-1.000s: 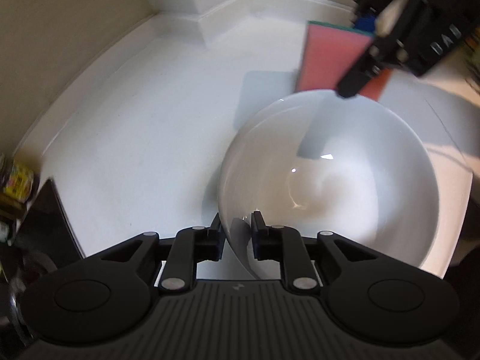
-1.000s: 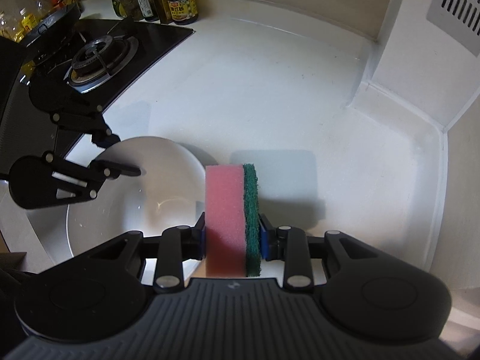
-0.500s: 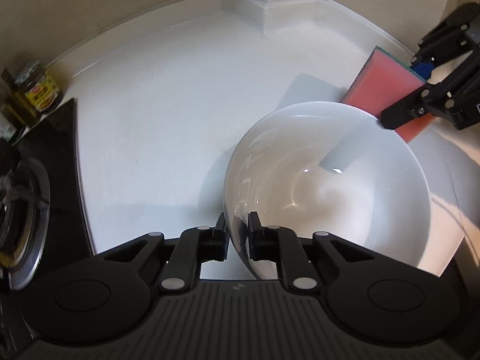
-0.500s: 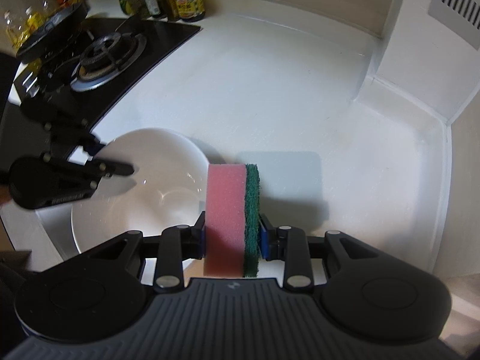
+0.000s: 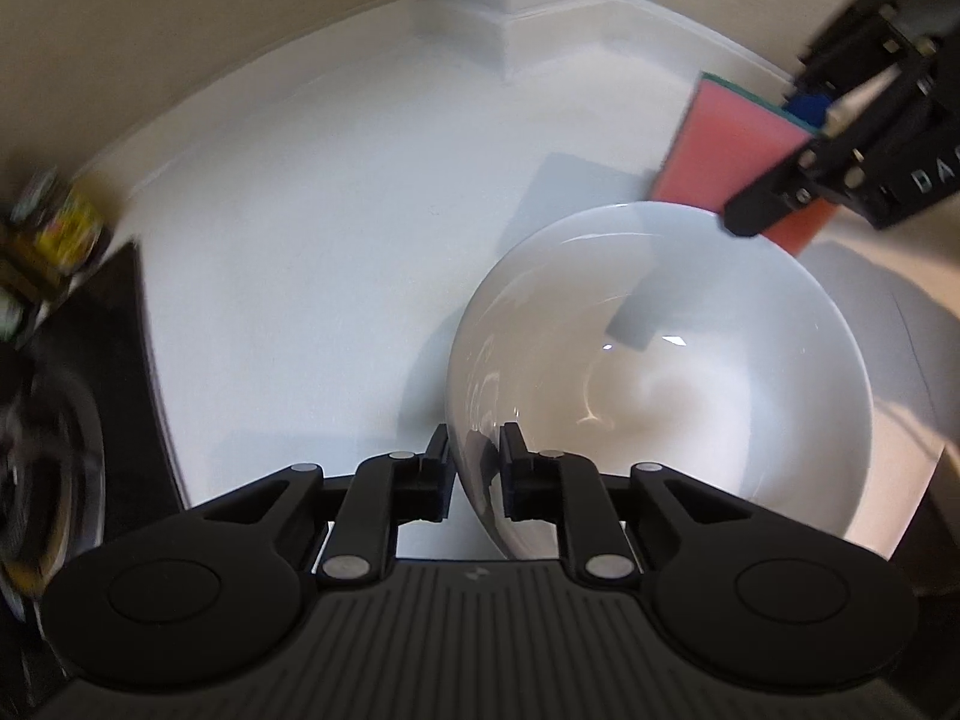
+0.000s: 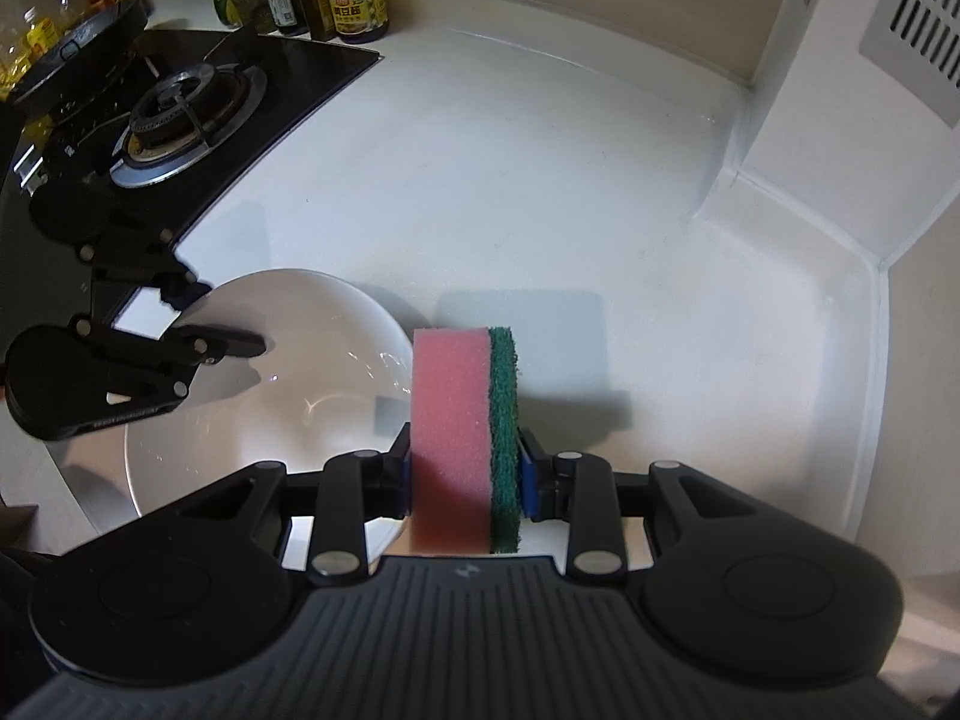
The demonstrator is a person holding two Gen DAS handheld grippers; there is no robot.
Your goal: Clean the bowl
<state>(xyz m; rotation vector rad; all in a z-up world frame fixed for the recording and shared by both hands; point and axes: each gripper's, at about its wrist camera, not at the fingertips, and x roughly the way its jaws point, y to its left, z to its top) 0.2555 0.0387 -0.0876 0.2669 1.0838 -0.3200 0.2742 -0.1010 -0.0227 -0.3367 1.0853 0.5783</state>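
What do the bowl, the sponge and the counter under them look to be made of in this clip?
Bowl: glazed white ceramic by its look, glossy with sharp highlights; hard plastic not excluded.
Sponge: soft pink foam with visible pores, backed by a coarse green fibrous scouring layer.
Counter: smooth white solid slab, perhaps stone or composite, with a faint sheen and a moulded upstand at the wall.
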